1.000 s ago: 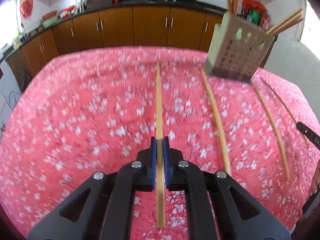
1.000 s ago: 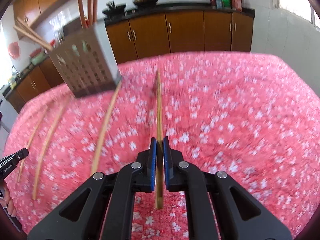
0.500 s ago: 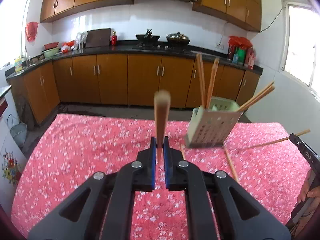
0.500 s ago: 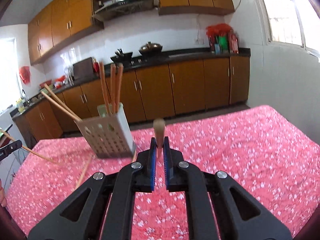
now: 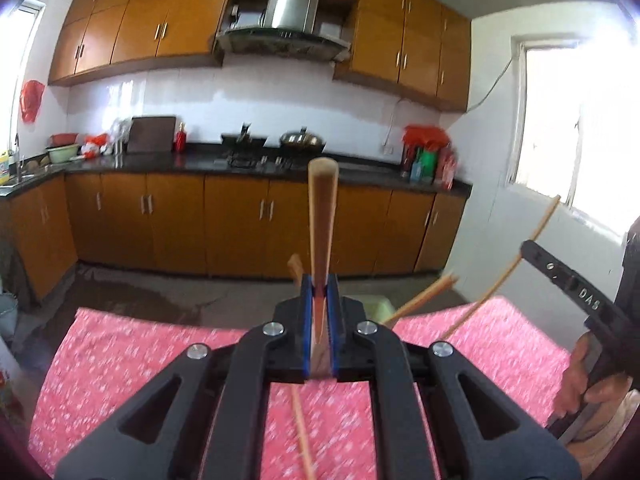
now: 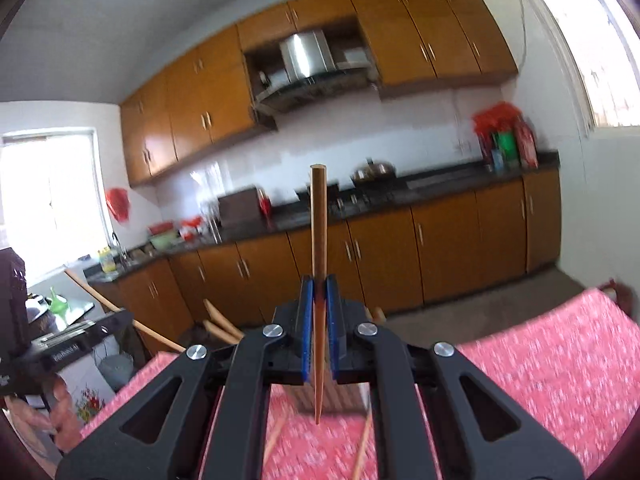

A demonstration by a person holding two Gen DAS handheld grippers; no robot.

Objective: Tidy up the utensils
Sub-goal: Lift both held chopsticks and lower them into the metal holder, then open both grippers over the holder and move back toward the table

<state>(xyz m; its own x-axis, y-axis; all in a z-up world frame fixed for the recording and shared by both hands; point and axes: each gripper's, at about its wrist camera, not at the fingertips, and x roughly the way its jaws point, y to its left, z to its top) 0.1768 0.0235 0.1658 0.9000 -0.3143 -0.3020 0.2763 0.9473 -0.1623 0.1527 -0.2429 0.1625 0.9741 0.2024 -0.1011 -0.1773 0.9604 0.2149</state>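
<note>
- Left gripper [image 5: 319,300]: pitched up and level with the room, camera facing the cabinets [image 5: 240,220] instead of the tabletop. Blue pads [image 5: 306,320] are clamped narrow on a chopstick [image 5: 322,216], which stands upright out of the jaws, blunt end on top.
- Below and ahead of the left gripper: red floral tablecloth [image 5: 120,344]. One loose chopstick [image 5: 302,436] lies on it under the linkage. The green holder rim [image 5: 372,302] peeks just right of the jaws, with stick ends [image 5: 424,296] fanning out of it.
- Far right in the left wrist view: the other tool, with its own stick [image 5: 516,264] angled up toward the window.
- Right gripper [image 6: 319,320]: same raised pose, rolled a bit so the kitchen tilts. Pads pinch a second chopstick [image 6: 319,232], vertical, pointed tip hanging below the jaws over the cloth.
- Holder [image 6: 340,394] sits directly behind and below the right jaws, mostly hidden; two loose sticks [image 6: 362,448] lie on the cloth beneath.
- Vs 1.0 s ago: both sticks lay flat on the cloth in the jaws, cameras looking down. Vs 0.5 s ago: both tools have tipped up further; the holder has dropped from plain view to behind the fingers.
</note>
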